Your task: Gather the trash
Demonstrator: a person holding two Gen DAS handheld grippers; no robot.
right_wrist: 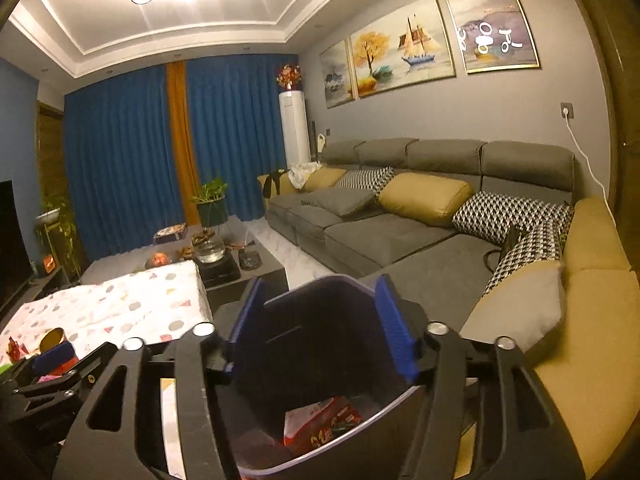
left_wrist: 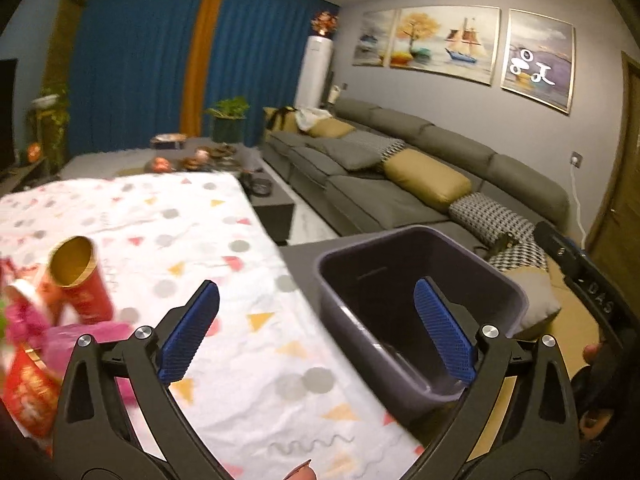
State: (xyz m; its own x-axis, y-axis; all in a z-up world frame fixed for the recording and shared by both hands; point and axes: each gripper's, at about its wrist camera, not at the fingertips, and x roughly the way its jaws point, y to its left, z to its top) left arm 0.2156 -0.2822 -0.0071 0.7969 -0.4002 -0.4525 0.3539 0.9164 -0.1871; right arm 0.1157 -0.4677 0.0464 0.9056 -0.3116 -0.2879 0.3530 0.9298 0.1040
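Observation:
A dark grey trash bin [left_wrist: 400,280] stands at the right edge of the table with the patterned cloth [left_wrist: 224,240]. My left gripper [left_wrist: 316,332] is open and empty, above the cloth between the trash pile and the bin. A red tube with a gold inside [left_wrist: 80,276], pink wrappers [left_wrist: 28,320] and a red packet [left_wrist: 28,396] lie at the left. My right gripper [right_wrist: 320,328] is shut on the bin's wall [right_wrist: 320,344] and holds it tilted. Red wrappers [right_wrist: 320,424] lie inside the bin. The left gripper [right_wrist: 52,364] shows at lower left near the tube [right_wrist: 51,339].
A grey sofa [left_wrist: 400,168] with tan and houndstooth cushions runs along the right. A dark coffee table [right_wrist: 224,264] with a glass jar and small items stands beyond the clothed table. Blue curtains and plants are at the back.

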